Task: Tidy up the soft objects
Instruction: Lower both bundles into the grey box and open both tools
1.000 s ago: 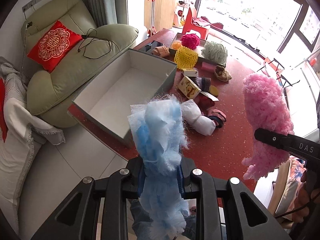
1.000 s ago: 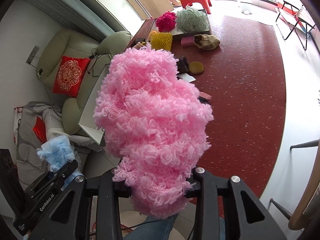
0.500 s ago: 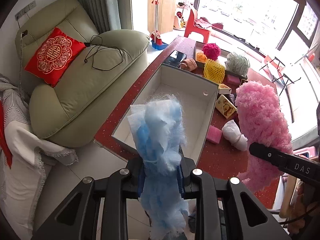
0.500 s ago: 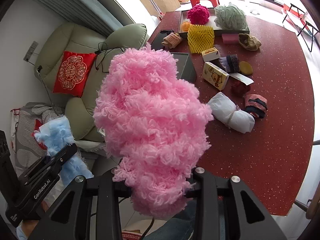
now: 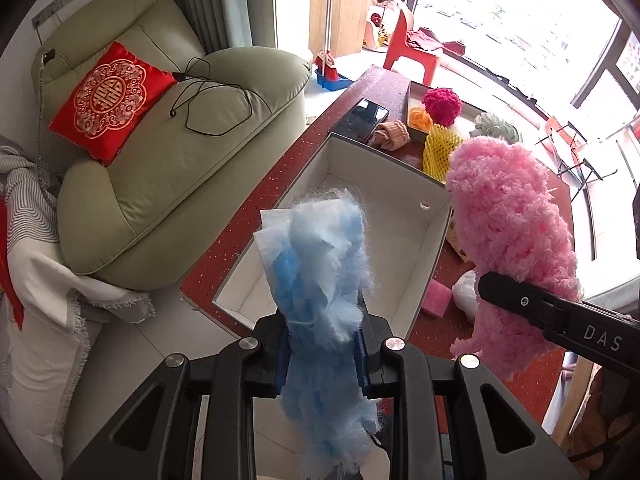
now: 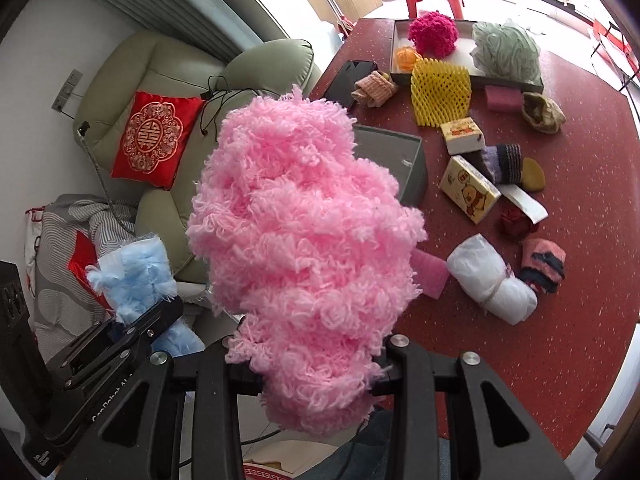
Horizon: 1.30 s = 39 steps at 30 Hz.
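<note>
My left gripper (image 5: 322, 354) is shut on a fluffy blue bundle (image 5: 320, 264) and holds it in the air just before the near end of an open white-lined box (image 5: 416, 196). My right gripper (image 6: 316, 372) is shut on a big pink yarn bundle (image 6: 304, 232), held to the right of the box; it also shows in the left wrist view (image 5: 512, 232). The blue bundle and the left gripper show at the lower left of the right wrist view (image 6: 136, 276). The box looks empty inside.
On the red table (image 6: 540, 320) lie a yellow foam net (image 6: 440, 92), small cartons (image 6: 468, 188), a white roll (image 6: 492, 284), socks (image 6: 544, 264), a pink sponge (image 6: 430, 272), a phone (image 6: 350, 76) and a tray (image 6: 516, 78) with yarn balls. A green armchair (image 5: 160, 168) stands left.
Both grippers have moved closer to the table with their bundles. The open box now lies straight ahead of the left gripper, and the pink bundle has come closer beside it.
</note>
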### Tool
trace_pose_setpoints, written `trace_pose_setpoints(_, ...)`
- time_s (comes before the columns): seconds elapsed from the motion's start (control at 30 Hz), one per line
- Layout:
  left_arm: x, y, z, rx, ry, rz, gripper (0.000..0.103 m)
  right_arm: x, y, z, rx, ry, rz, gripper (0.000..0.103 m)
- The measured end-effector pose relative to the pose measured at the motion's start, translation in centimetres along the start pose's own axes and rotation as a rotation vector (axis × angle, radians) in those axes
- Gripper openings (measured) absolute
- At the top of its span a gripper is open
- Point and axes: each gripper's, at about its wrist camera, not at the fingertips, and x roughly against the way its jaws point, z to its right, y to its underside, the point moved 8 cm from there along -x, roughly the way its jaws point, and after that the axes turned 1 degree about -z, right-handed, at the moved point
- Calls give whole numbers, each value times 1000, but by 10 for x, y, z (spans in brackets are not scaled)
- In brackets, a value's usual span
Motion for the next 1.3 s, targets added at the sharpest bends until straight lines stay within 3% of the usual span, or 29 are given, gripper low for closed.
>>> trace_pose_setpoints(0.37, -23, -33, 11, 100, -106, -38, 27, -22, -58, -6, 116, -58, -93, 37)
trace_pose_setpoints(0.67, -64, -21, -5, 232, -169, -153, 27, -58, -63, -23, 182, -101, -185, 37)
trace_pose_setpoints(1.3, -102, -15, -15, 253, -224, -253, 27, -95, -75, -17, 203, -68, -259, 38)
